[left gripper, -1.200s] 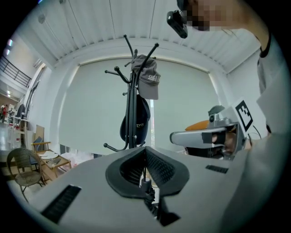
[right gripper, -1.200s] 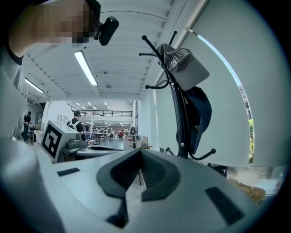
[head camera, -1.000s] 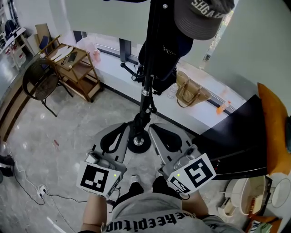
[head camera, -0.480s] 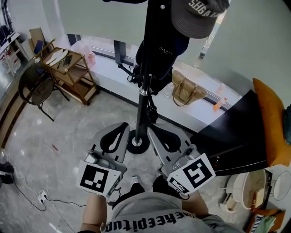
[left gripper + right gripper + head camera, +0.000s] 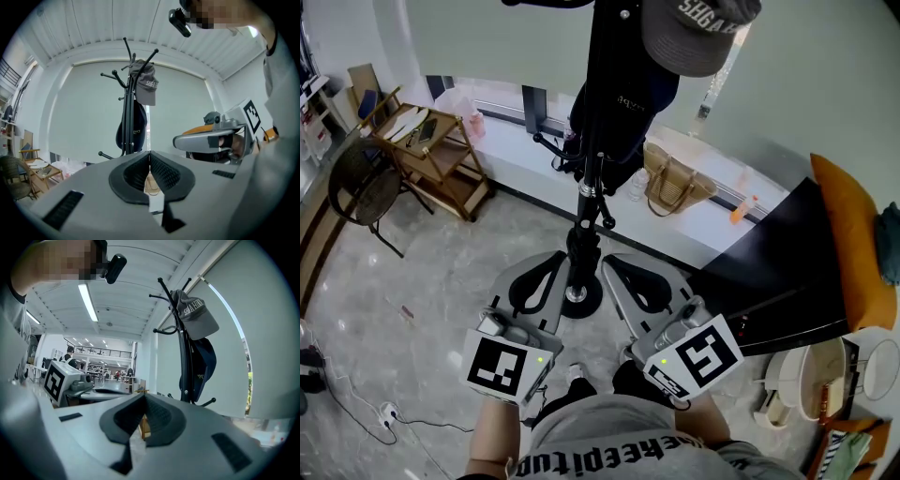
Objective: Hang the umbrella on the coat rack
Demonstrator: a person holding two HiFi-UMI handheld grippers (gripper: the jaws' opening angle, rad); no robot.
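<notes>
Coat rack (image 5: 586,202) ahead of closed left tool (image 5: 546,272) and right tool (image 5: 623,272)

The coat rack (image 5: 584,217) stands upright straight ahead of me, a thin black pole on a round black base (image 5: 575,296) resting on the grey marbled floor (image 5: 422,281). Short black pegs (image 5: 546,141) with knob ends stick out low on the pole, and longer angled arms (image 5: 108,75) branch near the top. A grey cap (image 5: 694,33) sits on one top arm. Below it a dark navy fabric bundle (image 5: 623,103) with white print hangs flat against the pole; I cannot tell whether this is the umbrella.
</notes>
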